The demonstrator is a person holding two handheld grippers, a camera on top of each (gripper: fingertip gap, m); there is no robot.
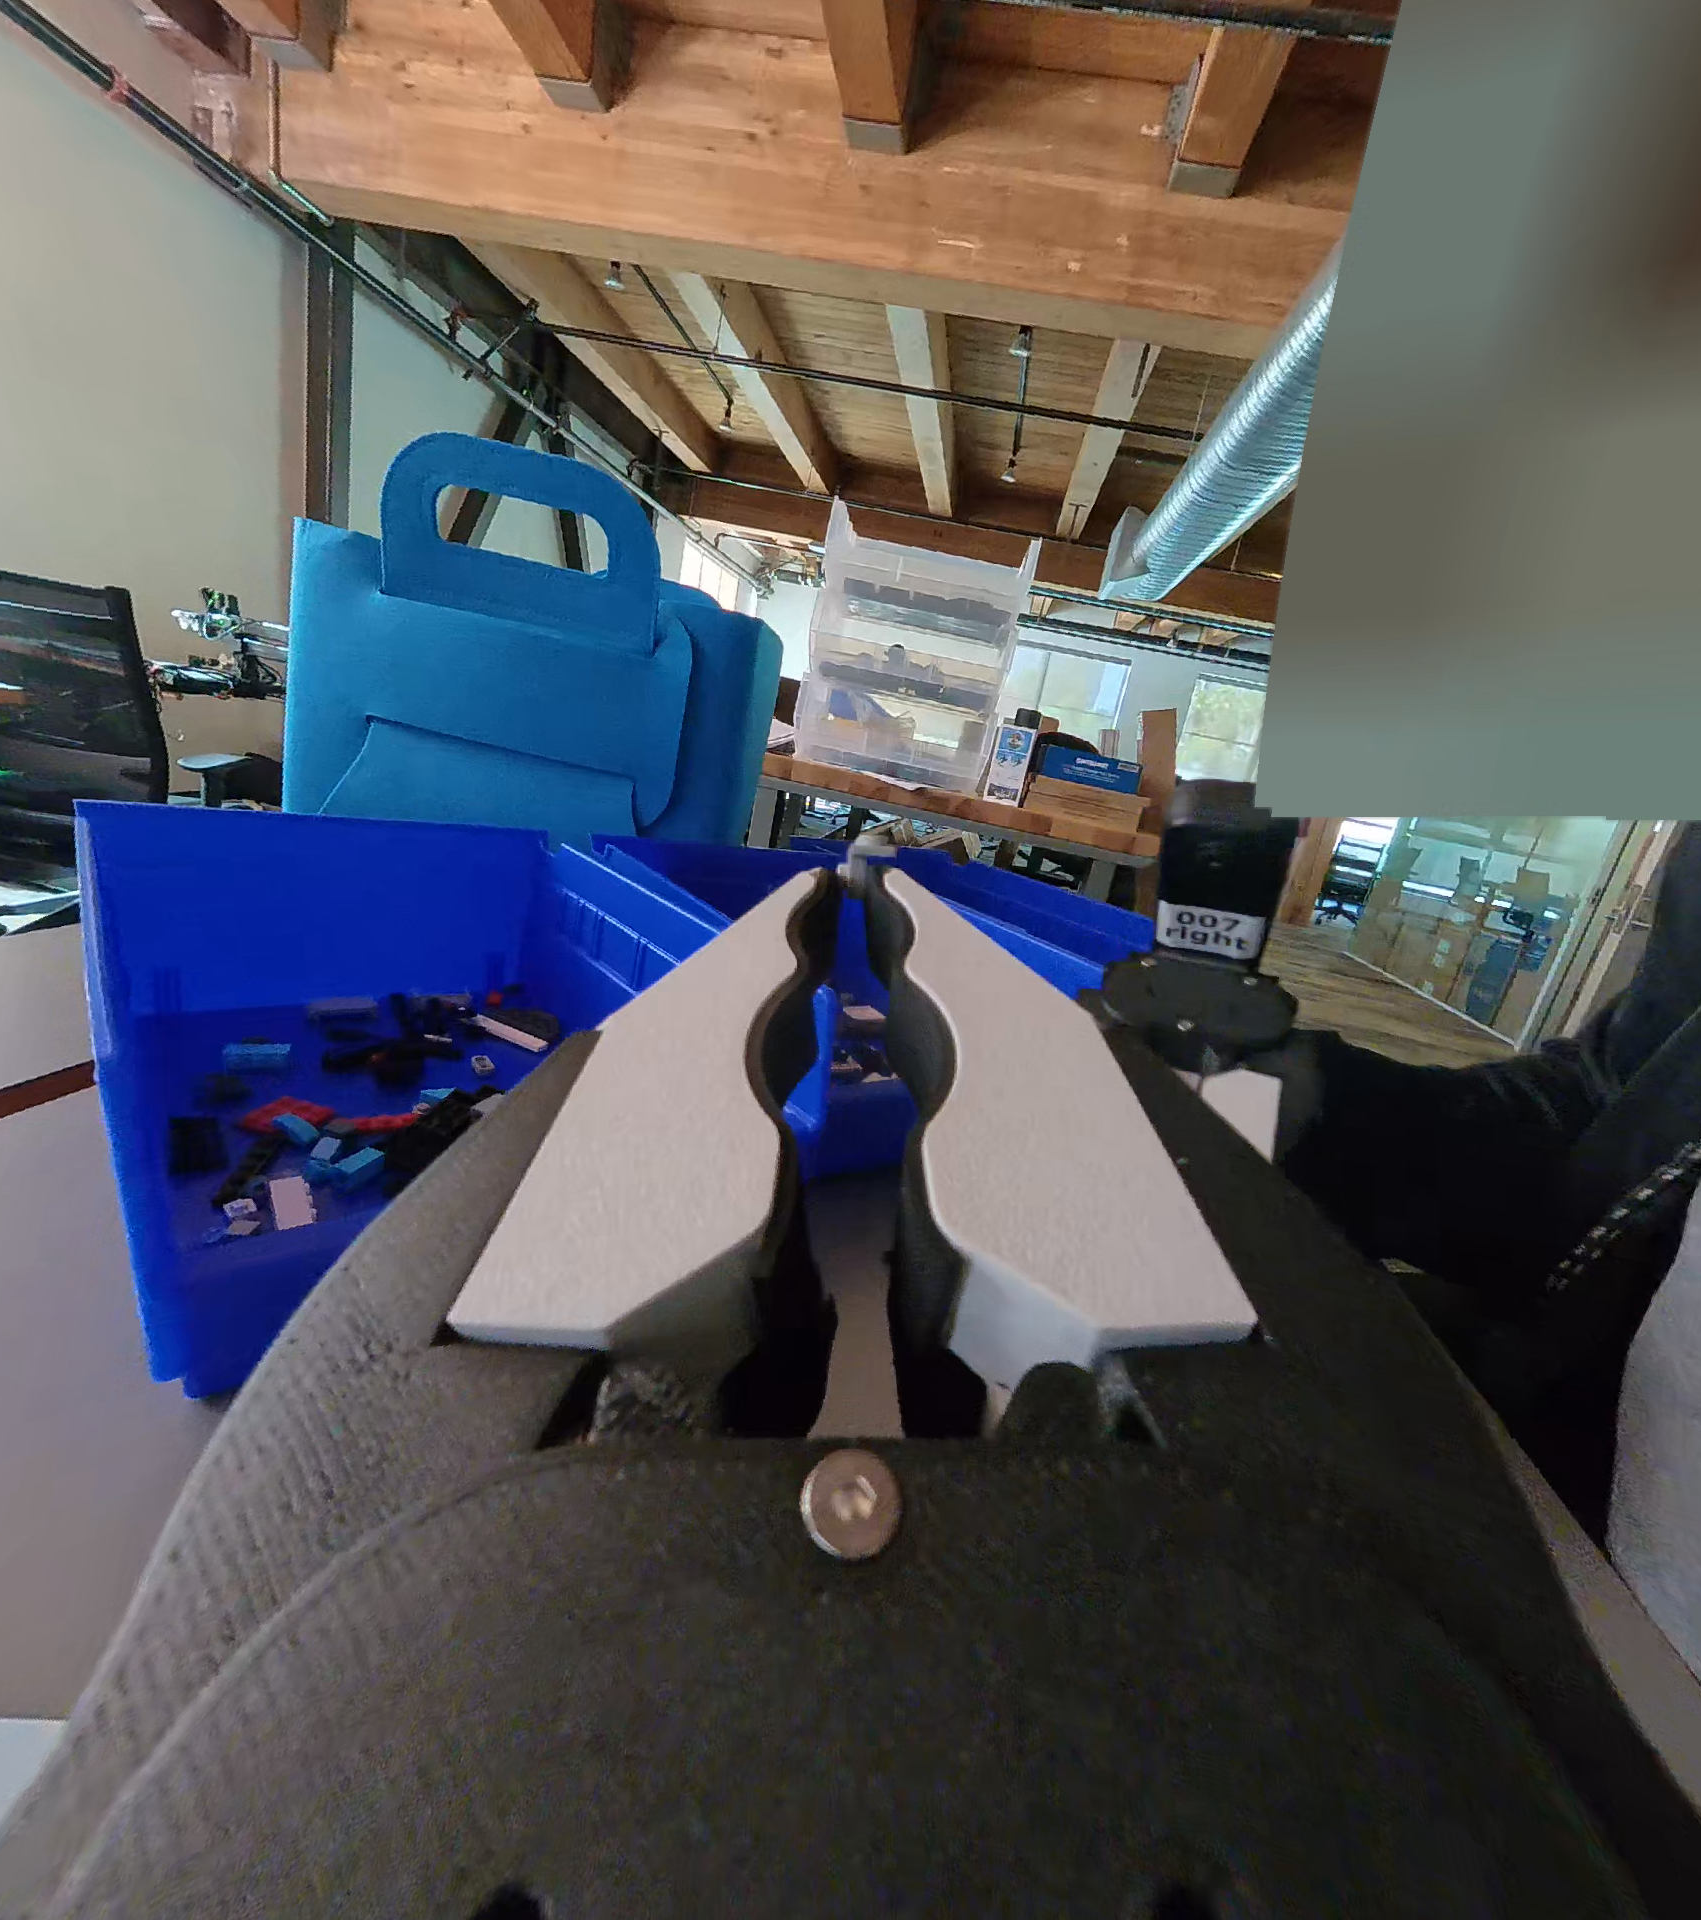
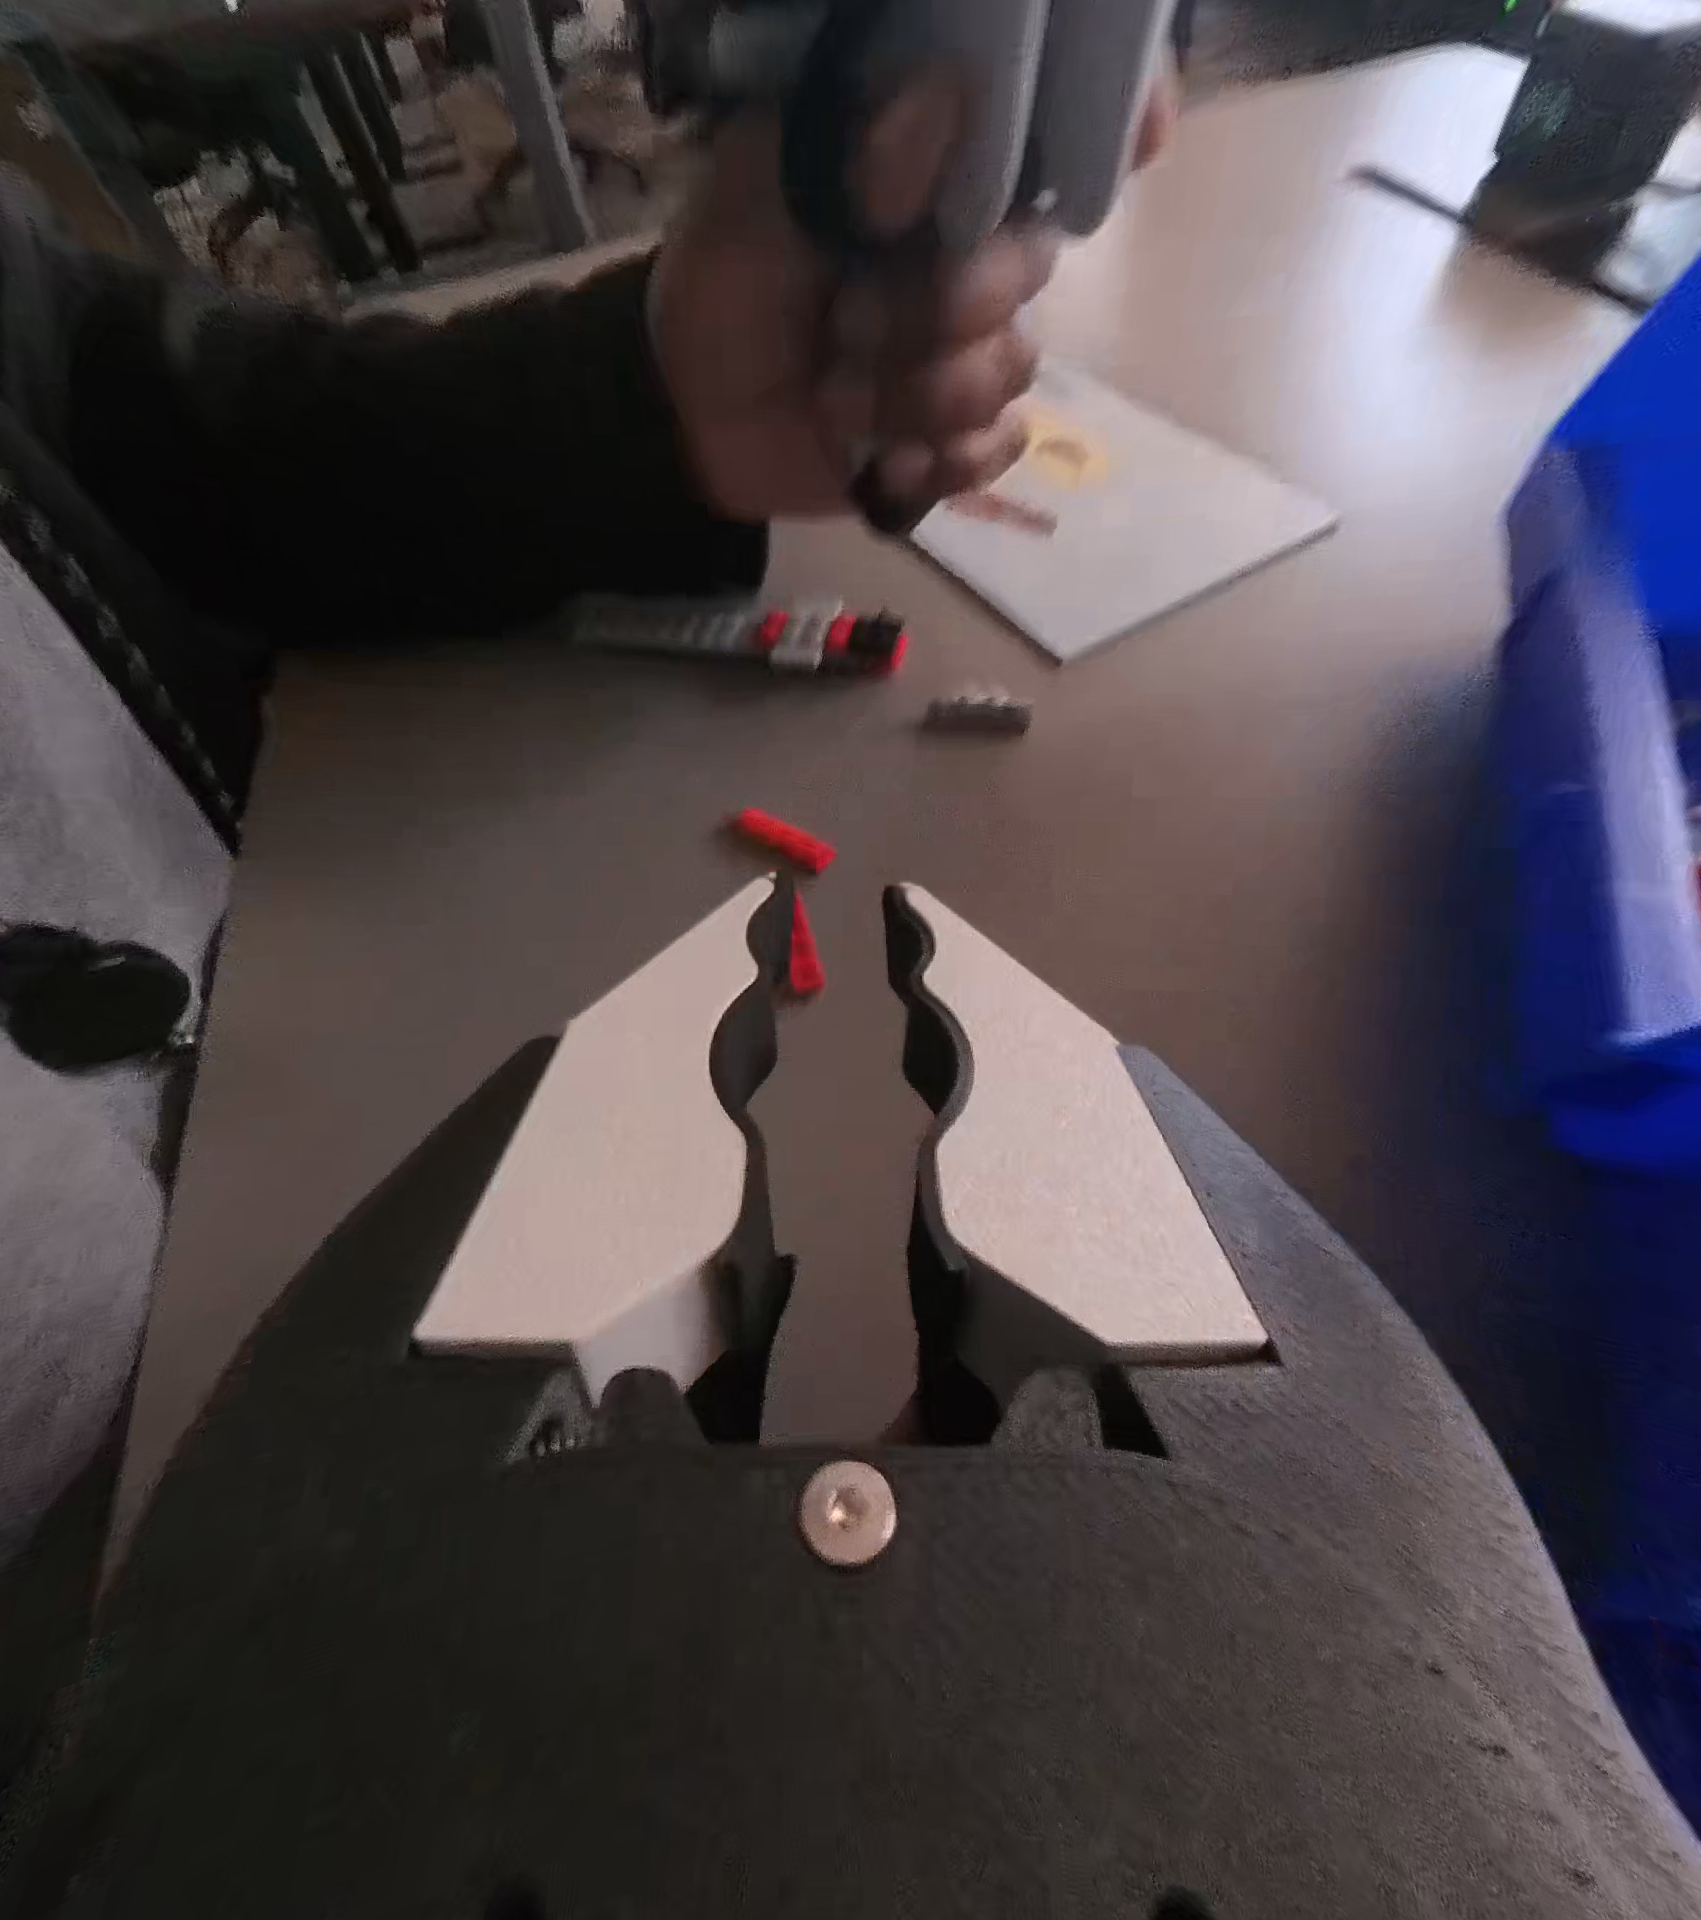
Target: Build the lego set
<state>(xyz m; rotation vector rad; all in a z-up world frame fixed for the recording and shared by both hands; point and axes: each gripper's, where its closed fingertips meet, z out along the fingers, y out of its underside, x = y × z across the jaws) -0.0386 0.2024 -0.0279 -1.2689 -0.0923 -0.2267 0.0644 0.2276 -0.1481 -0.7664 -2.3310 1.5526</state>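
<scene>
In the left wrist view, a blue bin (image 1: 306,1039) is seen at the left, its floor strewn with loose lego pieces (image 1: 337,1101) in black, light blue, red and grey. Bare grey table (image 1: 4,1299) is left open between the bin and the near table edge. The left gripper (image 1: 854,878) is raised above the bins, and its jaws are clenched on a small grey piece (image 1: 862,858) pinched at the very tips. The right tool's black body (image 1: 1210,966) is seen just to the right of it, held by a dark-sleeved arm.

In the right wrist view, the near table edge runs up the left side. A partly built grey, red and black assembly (image 2: 773,636) lies with its long axis across the view, close under the person's hand (image 2: 856,395). To its right a small grey plate (image 2: 976,715) lies alone, also crosswise. Nearer the tool, a red plate (image 2: 784,837) is laid slantwise just beyond the fingertips. The right gripper (image 2: 830,899) is released, with a clear gap between the jaws; a second red piece (image 2: 804,956) is seen against the inner face of its left finger, long axis along the finger, and whether it touches cannot be told. An instruction booklet (image 2: 1158,540) lies farther back, and a blue bin (image 2: 1656,727) closes off the right side, blurred.
</scene>
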